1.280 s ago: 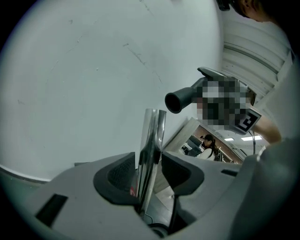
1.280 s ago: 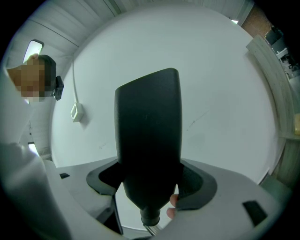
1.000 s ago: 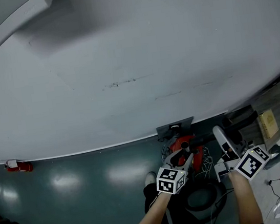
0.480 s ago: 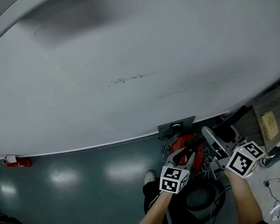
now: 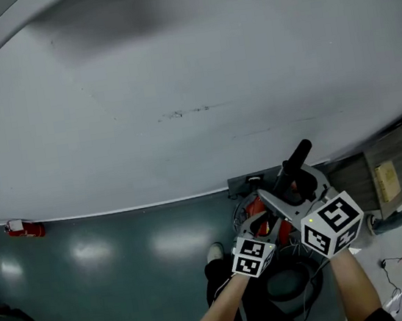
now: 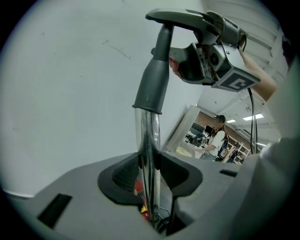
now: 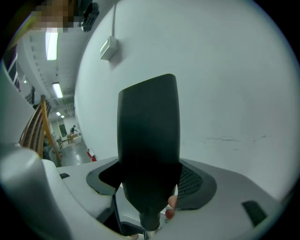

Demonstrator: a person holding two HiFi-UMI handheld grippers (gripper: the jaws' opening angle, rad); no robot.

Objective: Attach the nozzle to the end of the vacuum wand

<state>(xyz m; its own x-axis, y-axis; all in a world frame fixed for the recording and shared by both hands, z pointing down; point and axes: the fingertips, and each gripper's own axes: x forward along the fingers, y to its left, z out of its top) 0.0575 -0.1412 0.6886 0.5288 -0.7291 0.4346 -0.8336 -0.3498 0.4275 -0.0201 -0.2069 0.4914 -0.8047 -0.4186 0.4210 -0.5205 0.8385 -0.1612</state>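
Nozzle (image 7: 149, 140) clamped in right gripper (image 5: 294, 189), its neck seated over top of chrome wand (image 6: 147, 150). Left gripper (image 5: 263, 223) jaws just closed in, gripping wand.

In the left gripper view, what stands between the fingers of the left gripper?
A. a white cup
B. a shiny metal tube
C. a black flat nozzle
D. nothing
B: the left gripper, whose fingers have just been closing, pinches the shiny metal tube upright between them.
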